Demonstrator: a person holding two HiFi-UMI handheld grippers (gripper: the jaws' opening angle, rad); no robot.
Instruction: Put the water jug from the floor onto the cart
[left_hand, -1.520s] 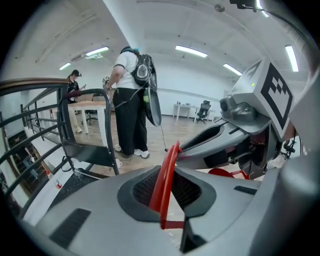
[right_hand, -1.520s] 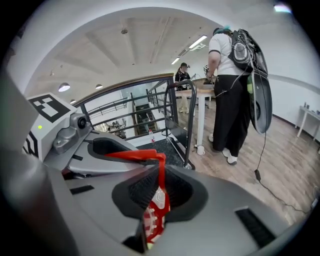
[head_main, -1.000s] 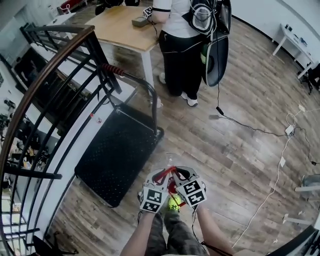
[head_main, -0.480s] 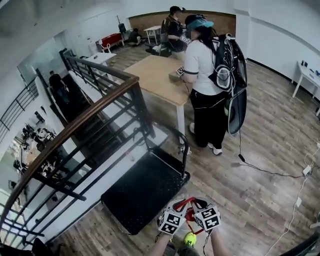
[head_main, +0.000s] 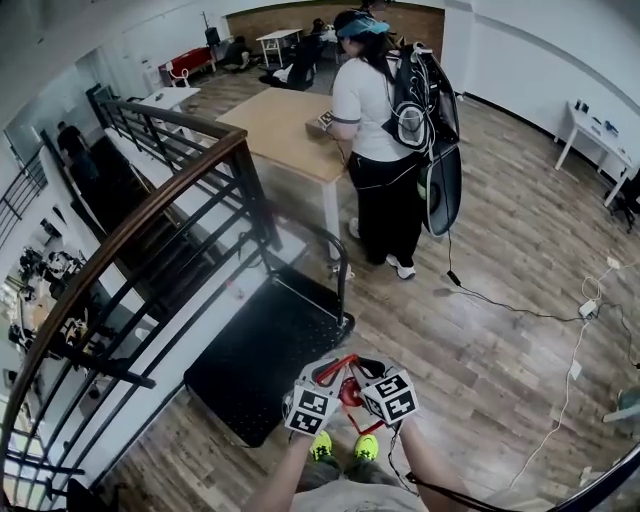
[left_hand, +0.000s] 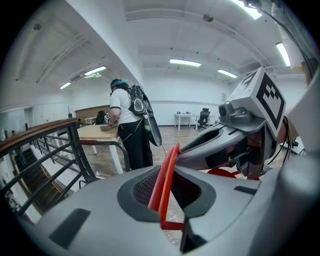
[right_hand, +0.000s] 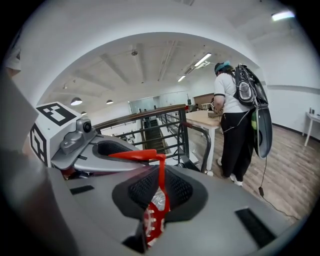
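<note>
**Head view: water jug (head_main: 350, 392) up by its handle, cart (head_main: 265, 350) is next**

We read the step in hand as the carry. Both grippers meet low in the middle of the head view, just beyond our shoes, and the jug hangs beneath them, mostly hidden by their marker cubes. Only its red cap and the red handle (head_main: 338, 362) show there.

In the left gripper view, the left gripper (left_hand: 167, 192) has its jaws closed on the handle strap, which stands edge-on between the pads with clear plastic below. In the right gripper view, the right gripper (right_hand: 158, 195) is likewise clamped on the handle, with the cap right under it. So both grip one handle, side by side.

The cart's black deck lies to the left and a little farther off, beside the stair railing (head_main: 130, 230). Its push bar (head_main: 325, 245) is at the far end and the near end is open. A person (head_main: 385, 150) stands at the table (head_main: 285, 125) well beyond it.

Next, we judge, the jug must swing left and away over the deck's near part while staying level, then come down gently before either grip lets go. Uneven lowering could tip it, since two grippers share a thin strap
</note>
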